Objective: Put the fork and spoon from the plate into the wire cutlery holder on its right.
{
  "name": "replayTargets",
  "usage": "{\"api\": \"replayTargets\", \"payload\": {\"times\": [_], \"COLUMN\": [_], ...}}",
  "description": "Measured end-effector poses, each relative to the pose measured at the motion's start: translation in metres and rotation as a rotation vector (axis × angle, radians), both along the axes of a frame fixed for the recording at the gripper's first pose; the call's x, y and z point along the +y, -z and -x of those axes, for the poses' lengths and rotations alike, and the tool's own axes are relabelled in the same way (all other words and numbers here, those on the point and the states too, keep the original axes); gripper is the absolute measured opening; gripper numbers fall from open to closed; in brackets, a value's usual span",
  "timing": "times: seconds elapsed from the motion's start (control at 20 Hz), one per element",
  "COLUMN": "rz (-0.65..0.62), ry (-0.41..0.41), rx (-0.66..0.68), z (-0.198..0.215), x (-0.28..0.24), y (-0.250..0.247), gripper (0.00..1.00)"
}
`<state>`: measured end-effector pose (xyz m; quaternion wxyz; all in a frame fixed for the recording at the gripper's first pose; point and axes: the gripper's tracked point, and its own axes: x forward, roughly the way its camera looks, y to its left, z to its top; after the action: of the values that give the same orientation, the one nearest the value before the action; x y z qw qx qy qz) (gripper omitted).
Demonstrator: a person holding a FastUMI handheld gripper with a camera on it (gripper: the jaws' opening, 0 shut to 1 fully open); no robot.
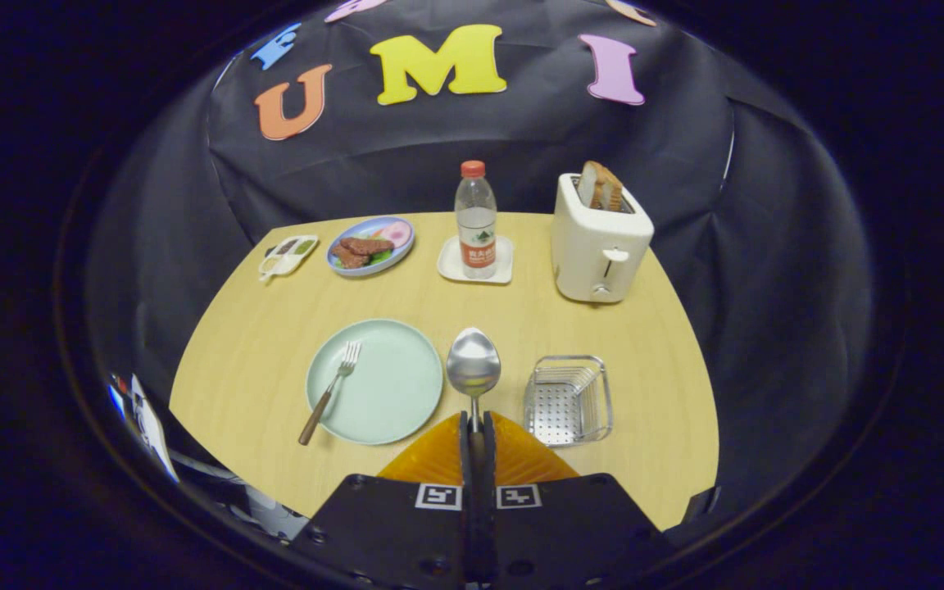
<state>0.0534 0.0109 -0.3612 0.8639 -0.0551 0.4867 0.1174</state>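
My gripper (476,426) is shut on the handle of a metal spoon (473,363), whose bowl sticks up just ahead of the fingers, raised above the table. Below and to the left lies a pale green plate (390,393). A fork with a wooden handle (329,391) rests on the plate's left part, its handle reaching over the rim. The wire cutlery holder (568,399) sits on the table to the right of the spoon and of the fingers, with nothing in it.
On the wooden table (259,344) beyond: a white toaster (599,246) with bread at the back right, a water bottle (476,217) on a white coaster, a blue plate of food (370,244) and a small sauce tray (288,254).
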Motion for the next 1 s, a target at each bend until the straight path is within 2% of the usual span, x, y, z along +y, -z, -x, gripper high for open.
{"api": "replayTargets", "payload": {"times": [0.2, 0.4, 0.75, 1.0], "rz": [0.013, 0.047, 0.078, 0.123], "ry": [0.055, 0.094, 0.144, 0.184], "rx": [0.038, 0.13, 0.315, 0.379], "z": [0.003, 0.001, -0.01, -0.023], "x": [-0.044, -0.067, -0.065, -0.072], "y": [0.005, 0.021, 0.04, 0.052], "gripper": [0.01, 0.01, 0.01, 0.03]}}
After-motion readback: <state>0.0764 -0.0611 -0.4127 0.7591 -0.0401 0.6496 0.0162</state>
